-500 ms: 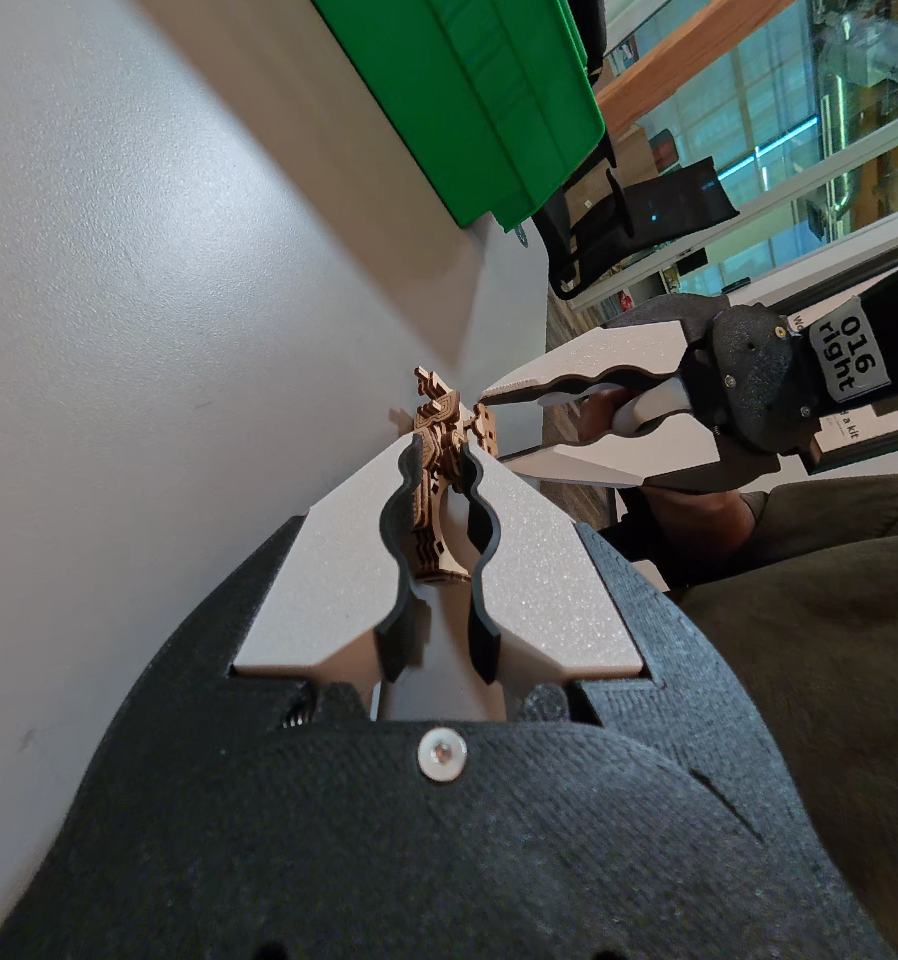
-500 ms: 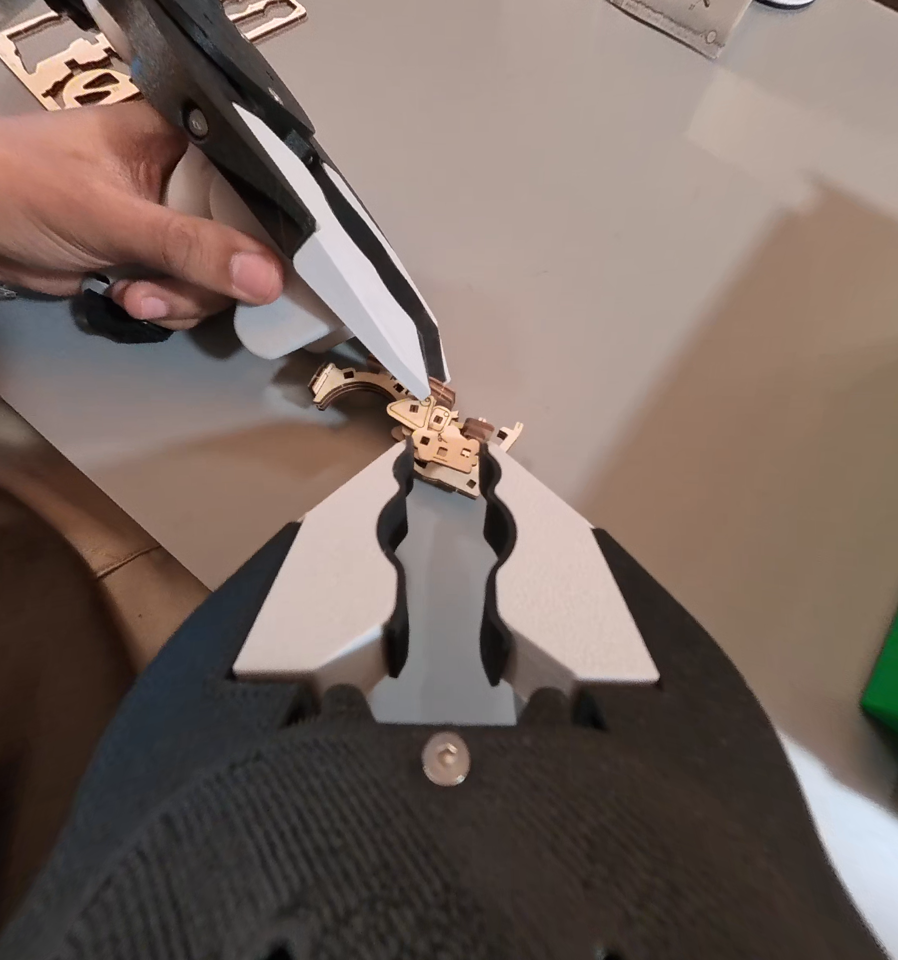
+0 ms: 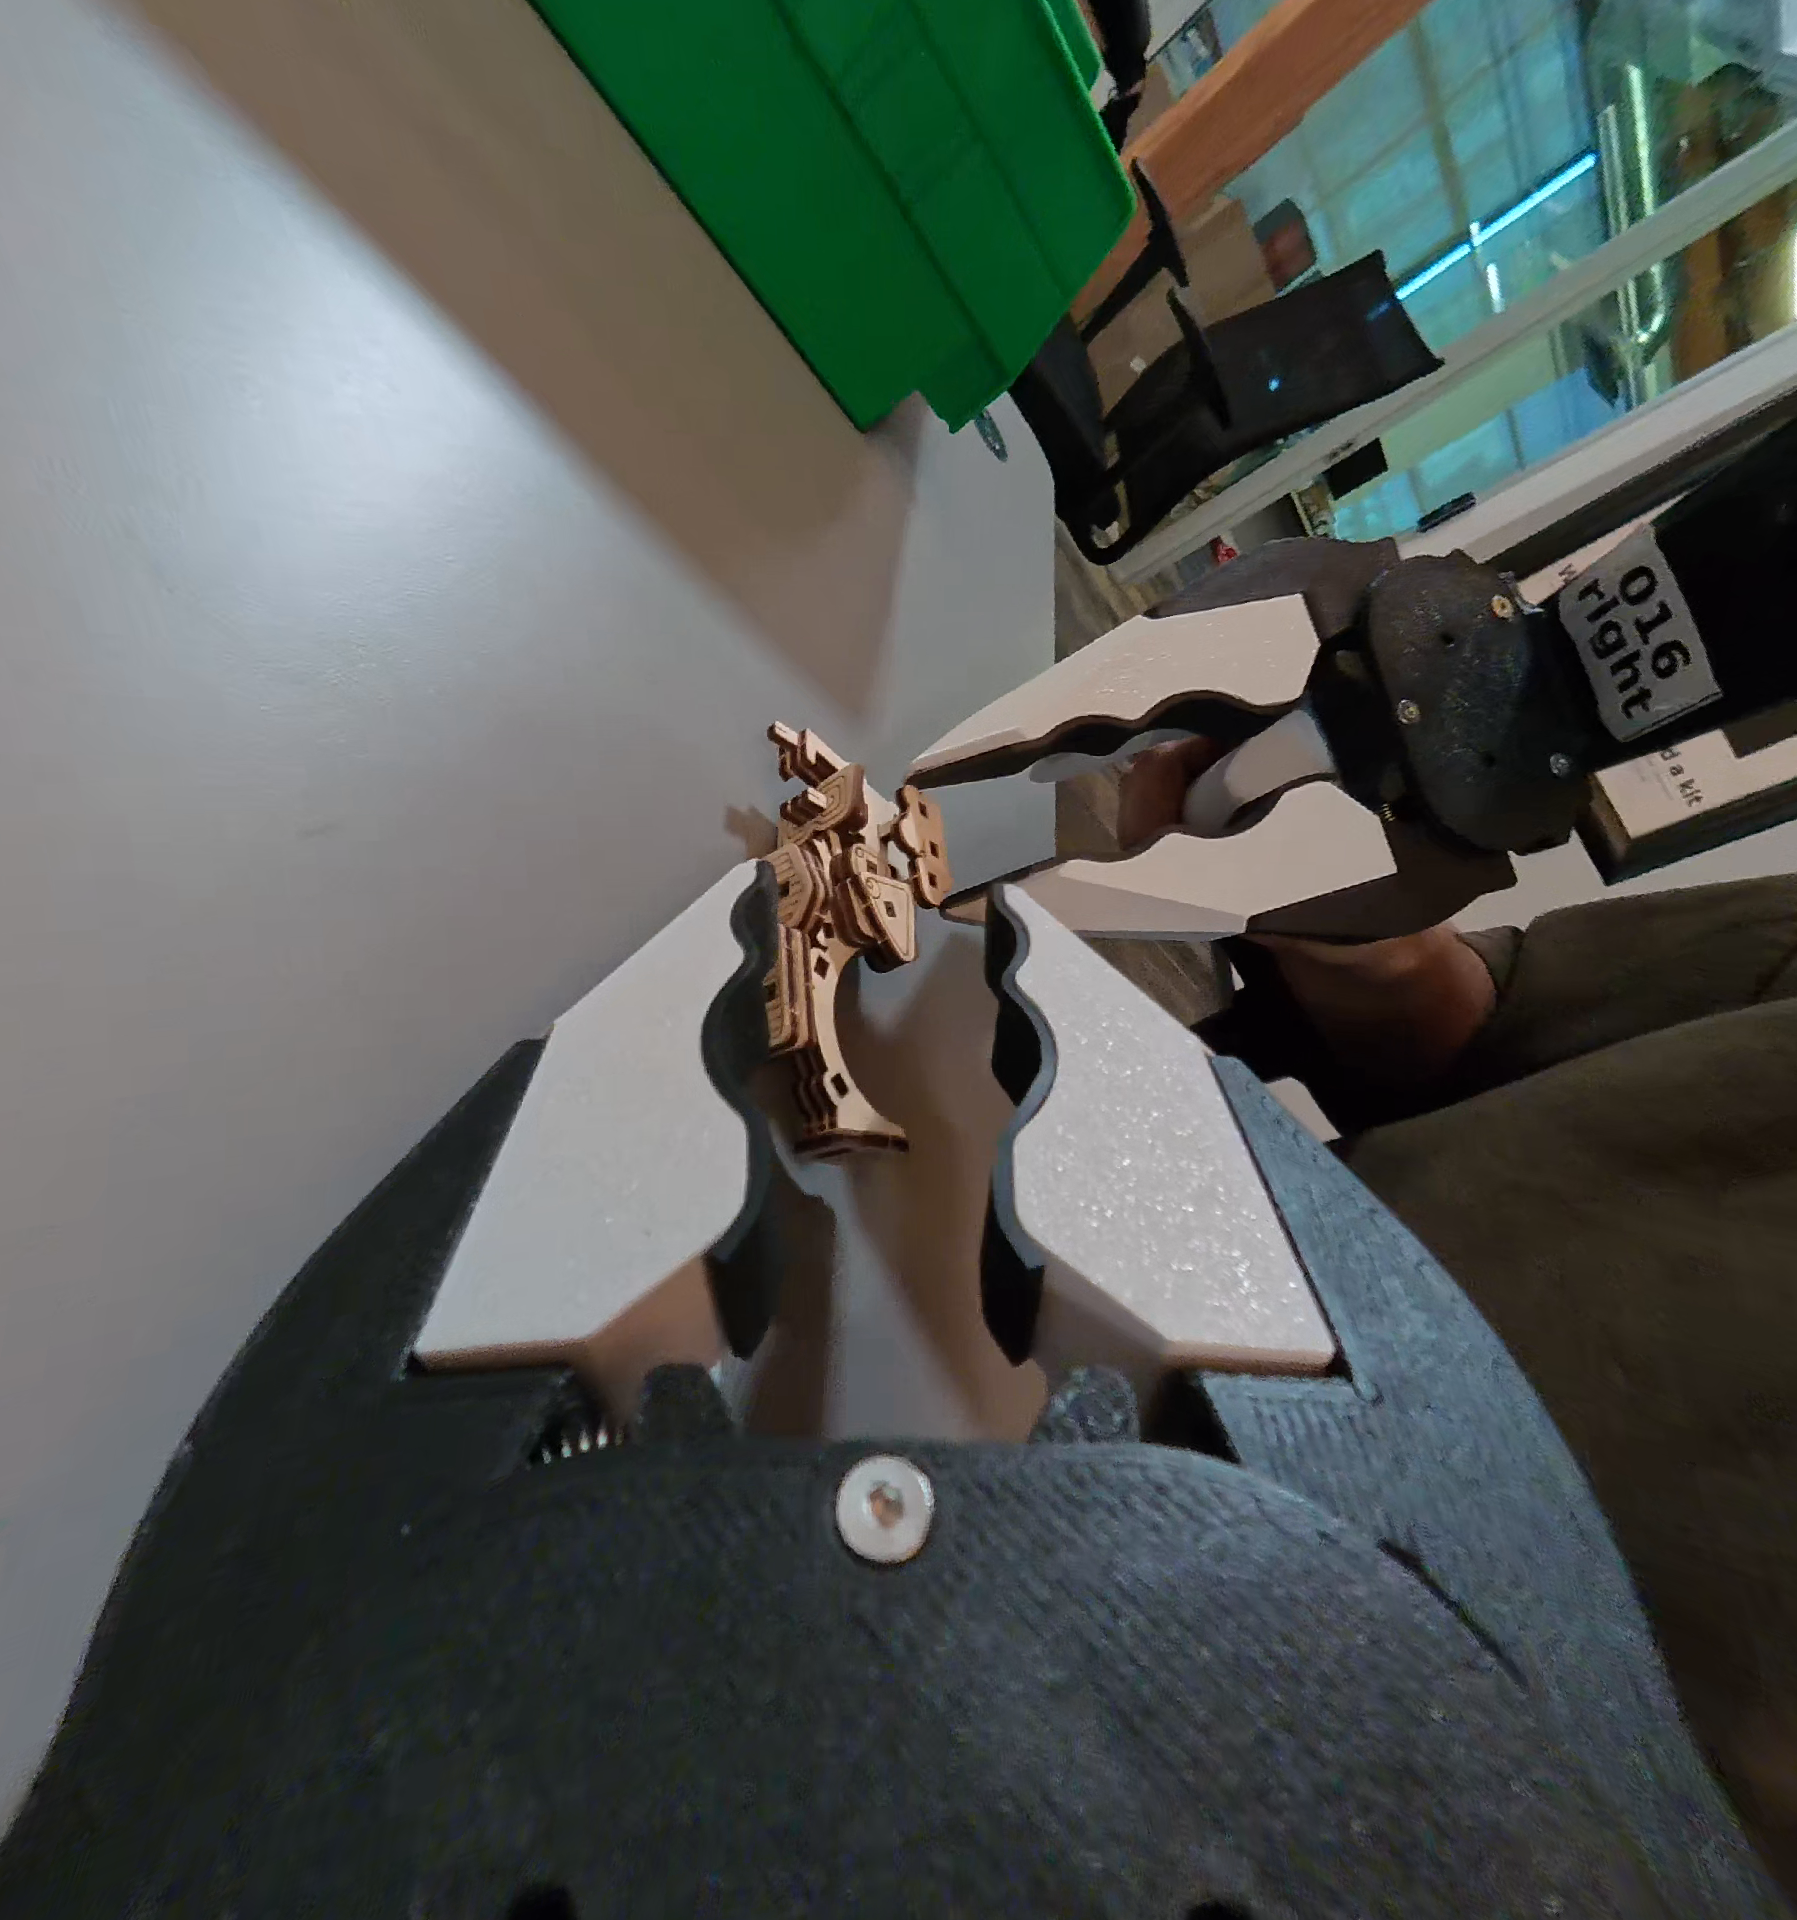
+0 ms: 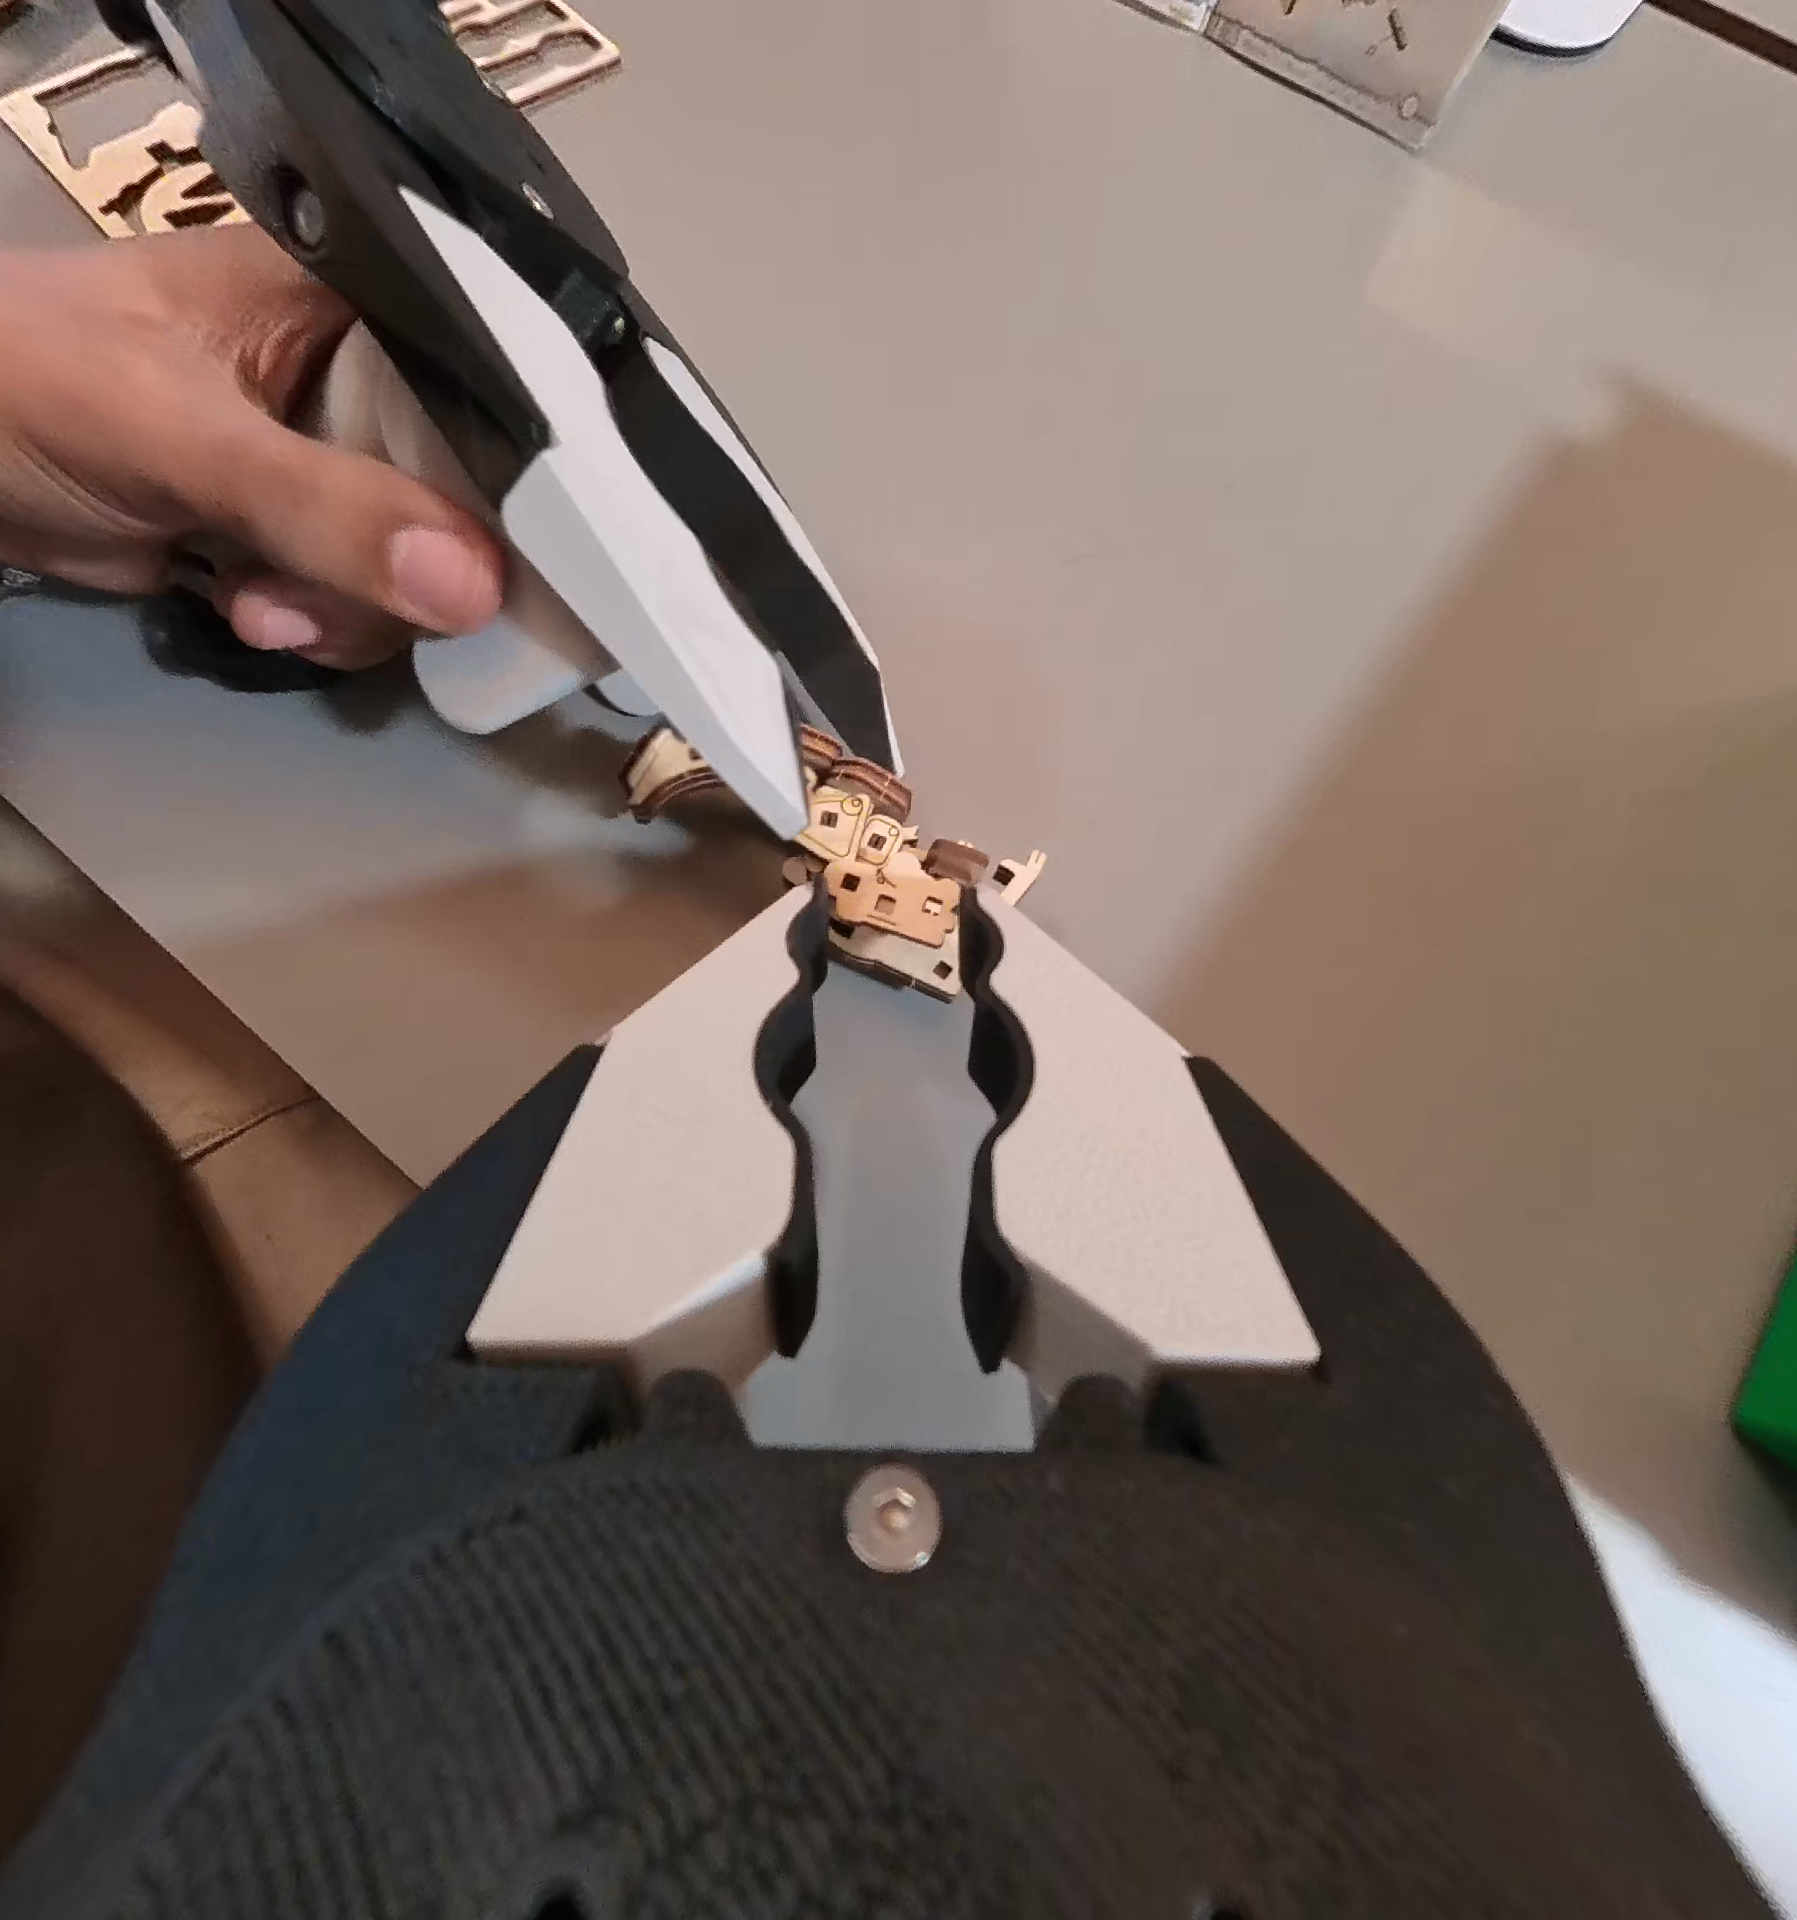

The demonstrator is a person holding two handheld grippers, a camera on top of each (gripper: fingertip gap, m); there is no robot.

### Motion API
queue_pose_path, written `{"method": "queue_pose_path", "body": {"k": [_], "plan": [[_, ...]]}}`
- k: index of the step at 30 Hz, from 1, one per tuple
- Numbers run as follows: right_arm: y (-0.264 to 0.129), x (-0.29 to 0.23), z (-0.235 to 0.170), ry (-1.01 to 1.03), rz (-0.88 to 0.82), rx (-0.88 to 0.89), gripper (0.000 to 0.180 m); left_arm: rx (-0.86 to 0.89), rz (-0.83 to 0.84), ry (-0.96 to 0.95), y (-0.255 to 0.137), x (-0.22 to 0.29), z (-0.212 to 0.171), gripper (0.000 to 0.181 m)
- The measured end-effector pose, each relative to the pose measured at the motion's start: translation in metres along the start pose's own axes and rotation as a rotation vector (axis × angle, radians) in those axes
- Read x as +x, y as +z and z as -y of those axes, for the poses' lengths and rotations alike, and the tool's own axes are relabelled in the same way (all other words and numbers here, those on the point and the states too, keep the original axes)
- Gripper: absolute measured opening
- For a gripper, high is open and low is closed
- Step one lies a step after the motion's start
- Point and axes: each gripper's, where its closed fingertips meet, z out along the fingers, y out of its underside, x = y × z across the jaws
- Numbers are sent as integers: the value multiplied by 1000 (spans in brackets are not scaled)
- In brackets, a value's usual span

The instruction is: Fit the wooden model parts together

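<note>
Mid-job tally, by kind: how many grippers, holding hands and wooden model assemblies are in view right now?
Grippers: 2, the left gripper and the right gripper
Hands: 2, the left hand and the right hand, the latter mostly hidden
Wooden model: 1, between the two grippers
Total: 5

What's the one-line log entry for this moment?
left tongs: open, brown layered wooden model against one finger | right tongs: shut on small flat wooden part | pieces touching
</note>
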Motion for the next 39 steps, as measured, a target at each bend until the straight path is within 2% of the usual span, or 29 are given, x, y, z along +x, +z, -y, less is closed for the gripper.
{"method": "queue_pose_path", "body": {"k": [6, 31, 35, 39], "plan": [[-2, 3, -1, -16, -11, 4, 24, -36, 50, -13, 4, -7, -4, 24], [-5, 4, -4, -2, 4, 4, 24, -33, 20, -35, 3, -6, -4, 25], [-12, 15, -3, -17, -41, 19, 24, -25, -10, -40, 1, -2, -3, 28], [-28, 50, -12, -31, -151, 9, 24, -14, -23, -45, 0, -1, -1, 29]]}}
